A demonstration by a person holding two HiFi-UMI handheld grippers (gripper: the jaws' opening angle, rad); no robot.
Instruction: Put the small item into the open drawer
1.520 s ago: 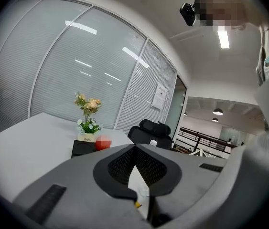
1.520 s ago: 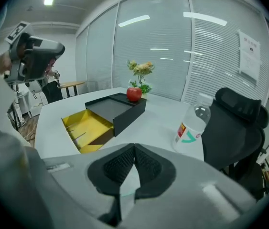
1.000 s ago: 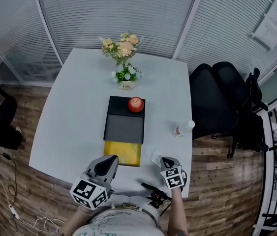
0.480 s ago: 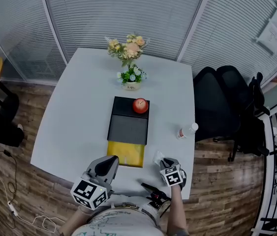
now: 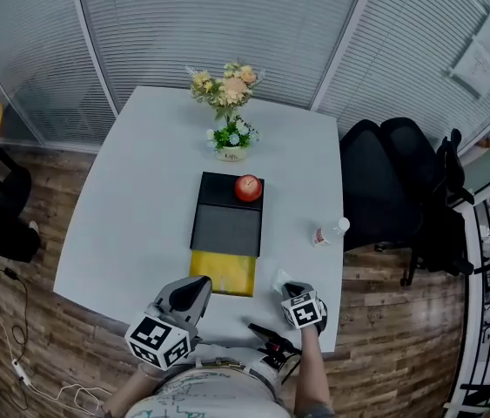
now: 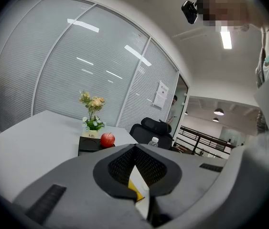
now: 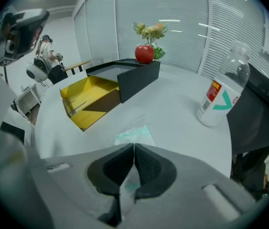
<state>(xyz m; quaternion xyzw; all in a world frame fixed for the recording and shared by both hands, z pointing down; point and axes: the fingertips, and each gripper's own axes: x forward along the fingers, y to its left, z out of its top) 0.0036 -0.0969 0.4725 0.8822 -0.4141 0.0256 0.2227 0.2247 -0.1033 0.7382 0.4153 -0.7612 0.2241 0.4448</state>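
Observation:
The small item is a clear packet with teal print, lying flat on the white table just right of the open yellow drawer. My right gripper points steeply down at it. Its jaws have just closed and now pinch the packet's near edge. In the head view the packet pokes out ahead of the right gripper. The left gripper hovers at the table's near edge, below the drawer, shut with nothing in it. Its tips meet in the left gripper view.
The drawer slides out of a black box with a red apple on top. A small plant pot and a flower vase stand behind. A plastic bottle lies by the right edge, beside black office chairs.
The right gripper has dipped a little onto the packet. The left gripper has stayed put. The head view shifted slightly.

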